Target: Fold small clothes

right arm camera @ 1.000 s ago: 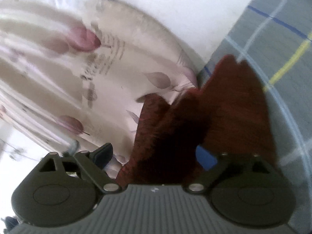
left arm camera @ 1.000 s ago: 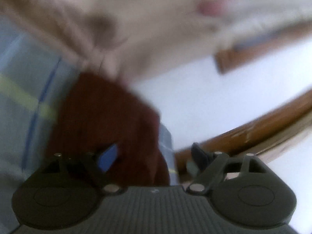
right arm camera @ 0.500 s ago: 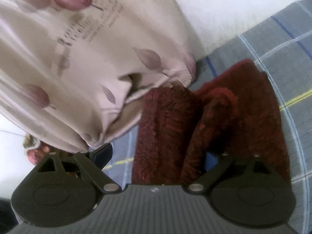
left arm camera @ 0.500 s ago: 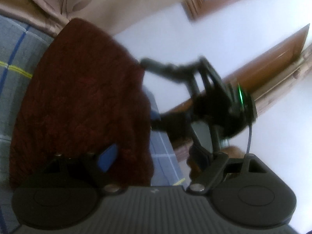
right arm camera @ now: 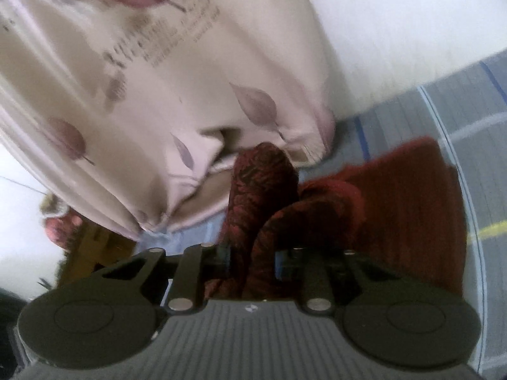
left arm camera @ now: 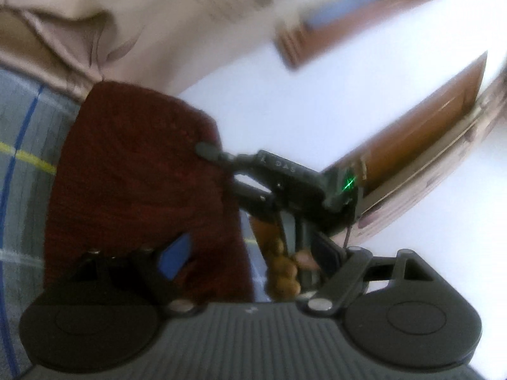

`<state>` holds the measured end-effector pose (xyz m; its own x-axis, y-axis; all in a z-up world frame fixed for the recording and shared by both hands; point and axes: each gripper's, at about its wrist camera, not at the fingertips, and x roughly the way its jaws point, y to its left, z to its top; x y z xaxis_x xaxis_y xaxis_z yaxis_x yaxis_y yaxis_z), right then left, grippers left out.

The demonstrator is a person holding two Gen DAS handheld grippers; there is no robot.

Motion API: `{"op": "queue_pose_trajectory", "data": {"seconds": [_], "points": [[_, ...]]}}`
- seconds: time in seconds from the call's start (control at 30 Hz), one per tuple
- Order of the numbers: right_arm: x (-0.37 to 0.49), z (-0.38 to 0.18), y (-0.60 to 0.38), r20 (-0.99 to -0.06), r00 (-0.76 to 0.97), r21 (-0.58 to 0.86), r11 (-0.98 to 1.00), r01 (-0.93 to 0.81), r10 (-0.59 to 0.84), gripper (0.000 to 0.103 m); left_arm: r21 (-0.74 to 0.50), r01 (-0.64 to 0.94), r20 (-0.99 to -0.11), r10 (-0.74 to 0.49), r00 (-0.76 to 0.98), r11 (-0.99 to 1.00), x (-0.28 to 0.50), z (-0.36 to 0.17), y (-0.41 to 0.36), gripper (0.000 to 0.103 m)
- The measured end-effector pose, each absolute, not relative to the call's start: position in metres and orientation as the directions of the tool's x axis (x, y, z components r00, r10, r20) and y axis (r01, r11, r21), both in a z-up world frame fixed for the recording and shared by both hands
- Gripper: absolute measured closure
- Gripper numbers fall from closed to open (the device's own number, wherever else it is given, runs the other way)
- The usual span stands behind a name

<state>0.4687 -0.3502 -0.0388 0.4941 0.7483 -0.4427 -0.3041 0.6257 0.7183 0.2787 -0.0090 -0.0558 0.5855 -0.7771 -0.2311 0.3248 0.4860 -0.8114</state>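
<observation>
The red sweater (right arm camera: 405, 209) lay on the checked bed sheet (right arm camera: 475, 110) beside the pillow (right arm camera: 158, 95). It looked soft and floppy, best grabbed by its edge. The right hand-held gripper (right arm camera: 250, 259) pinched a fold of it; the left hand-held gripper (left arm camera: 247, 253) stayed apart.

Knit garment (left arm camera: 136, 171) on checked sheet (left arm camera: 22, 190), before leaf-print quilt (right arm camera: 158, 72).

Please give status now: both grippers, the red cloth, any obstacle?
Left gripper open over red knit cloth. Right gripper shut on a bunched fold. Beige leaf-print bedding touches cloth's far edge.
</observation>
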Motion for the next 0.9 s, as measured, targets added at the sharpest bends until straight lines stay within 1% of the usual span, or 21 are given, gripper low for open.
{"op": "queue_pose_trajectory", "data": {"seconds": [0.07, 0.17, 0.23, 0.33, 0.43, 0.5, 0.53, 0.57, 0.6, 0.67, 0.73, 0.77, 0.8, 0.9], "points": [[0.478, -0.034, -0.369, -0.404, 0.508, 0.74, 0.598, -0.308, 0.761, 0.078, -0.795, 0.344, -0.235, -0.777, 0.584, 0.499, 0.278, -0.05, -0.015, 0.019], [0.493, -0.039, -0.4, -0.387, 0.552, 0.753, 0.599, -0.273, 0.739, 0.079, -0.791, 0.361, -0.229, -0.787, 0.573, 0.494, 0.288, -0.053, -0.029, 0.019], [0.504, -0.055, -0.422, -0.373, 0.565, 0.784, 0.576, -0.233, 0.736, 0.08, -0.787, 0.361, -0.247, -0.792, 0.559, 0.5, 0.295, -0.061, -0.04, 0.018], [0.511, -0.089, -0.44, -0.388, 0.56, 0.798, 0.571, -0.194, 0.732, 0.08, -0.81, 0.319, -0.28, -0.803, 0.526, 0.492, 0.306, -0.082, -0.054, 0.018], [0.506, -0.121, -0.45, -0.334, 0.551, 0.846, 0.501, -0.182, 0.765, 0.08, -0.808, 0.315, -0.3, -0.808, 0.507, 0.498, 0.308, -0.096, -0.063, 0.018], [0.497, -0.128, -0.459, -0.291, 0.572, 0.867, 0.464, -0.181, 0.767, 0.06, -0.791, 0.336, -0.306, -0.806, 0.507, 0.512, 0.306, -0.097, -0.064, 0.018], [0.49, -0.126, -0.466, -0.278, 0.592, 0.869, 0.46, -0.18, 0.756, 0.055, -0.788, 0.338, -0.308, -0.805, 0.507, 0.514, 0.306, -0.097, -0.063, 0.018], [0.481, -0.119, -0.473, -0.278, 0.628, 0.856, 0.484, -0.181, 0.727, 0.043, -0.792, 0.335, -0.305, -0.806, 0.507, 0.511, 0.306, -0.098, -0.062, 0.018], [0.469, -0.109, -0.48, -0.272, 0.66, 0.832, 0.516, -0.204, 0.7, 0.041, -0.798, 0.328, -0.304, -0.807, 0.506, 0.506, 0.307, -0.099, -0.061, 0.018], [0.446, -0.084, -0.484, -0.254, 0.681, 0.784, 0.558, -0.272, 0.687, 0.041, -0.794, 0.33, -0.307, -0.805, 0.508, 0.511, 0.306, -0.098, -0.062, 0.018], [0.427, -0.065, -0.478, -0.245, 0.65, 0.764, 0.556, -0.328, 0.72, 0.041, -0.789, 0.333, -0.307, -0.8, 0.515, 0.517, 0.307, -0.097, -0.063, 0.018], [0.418, -0.06, -0.471, -0.246, 0.602, 0.768, 0.532, -0.358, 0.76, 0.041, -0.788, 0.332, -0.306, -0.798, 0.519, 0.518, 0.305, -0.097, -0.063, 0.018], [0.412, -0.058, -0.463, -0.269, 0.564, 0.767, 0.528, -0.365, 0.781, 0.041, -0.788, 0.332, -0.303, -0.796, 0.524, 0.519, 0.304, -0.095, -0.065, 0.018], [0.404, -0.064, -0.44, -0.42, 0.512, 0.71, 0.623, -0.329, 0.749, 0.041, -0.79, 0.325, -0.295, -0.787, 0.542, 0.52, 0.298, -0.094, -0.064, 0.018]]}}
